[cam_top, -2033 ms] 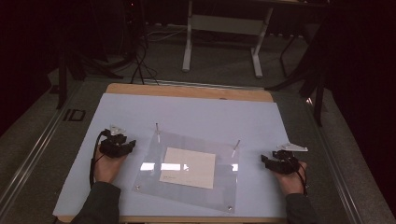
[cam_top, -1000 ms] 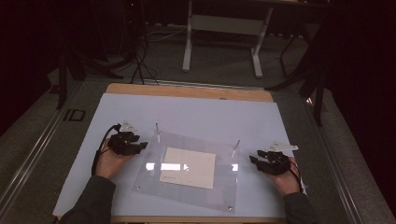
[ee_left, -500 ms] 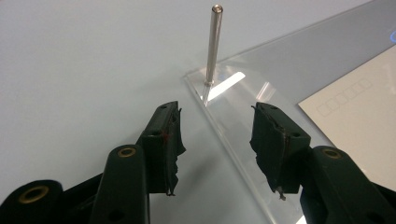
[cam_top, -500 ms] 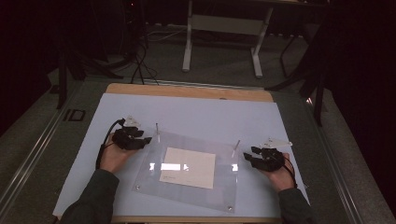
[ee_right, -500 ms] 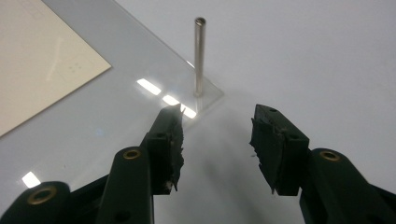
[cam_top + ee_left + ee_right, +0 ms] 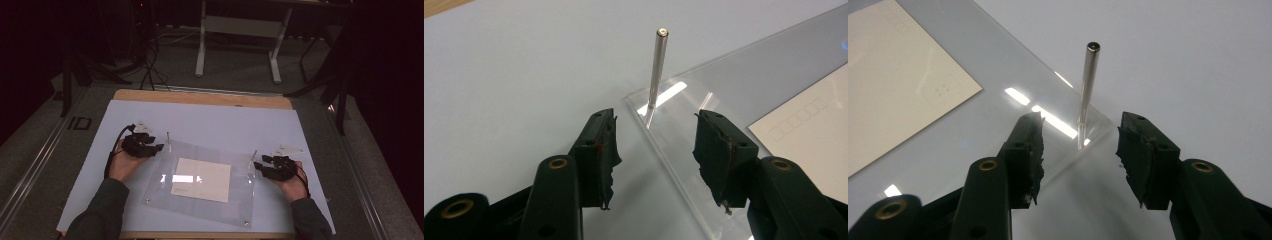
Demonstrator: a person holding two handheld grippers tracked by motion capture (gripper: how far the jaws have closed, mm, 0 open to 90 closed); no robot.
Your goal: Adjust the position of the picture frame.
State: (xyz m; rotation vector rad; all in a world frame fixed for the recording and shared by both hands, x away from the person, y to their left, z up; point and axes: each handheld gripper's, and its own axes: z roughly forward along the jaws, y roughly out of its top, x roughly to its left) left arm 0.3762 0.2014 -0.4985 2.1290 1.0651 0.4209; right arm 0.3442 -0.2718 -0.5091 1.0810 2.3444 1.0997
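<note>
A clear acrylic sheet (image 6: 200, 182) lies flat on the pale blue mat, with a cream paper card (image 6: 202, 179) under it. Thin upright metal pins stand at its far corners: one at the left (image 6: 168, 137), one at the right (image 6: 254, 155). My left gripper (image 6: 159, 147) is open just left of the left pin (image 6: 658, 67), whose foot stands a little ahead of the open jaws at the sheet's corner (image 6: 639, 100). My right gripper (image 6: 257, 165) is open beside the right pin (image 6: 1089, 82), jaws astride the sheet's corner (image 6: 1098, 131).
The blue mat (image 6: 215, 120) covers a wooden table (image 6: 200, 97). Small screws mark the sheet's near corners (image 6: 146, 201). Behind the table are a white stand (image 6: 237, 25), cables and dark floor. Open mat lies beyond the sheet.
Both hands have slid inward toward the sheet's far corners; the right gripper has come left to the right pin, the left gripper has edged right to the left pin.
</note>
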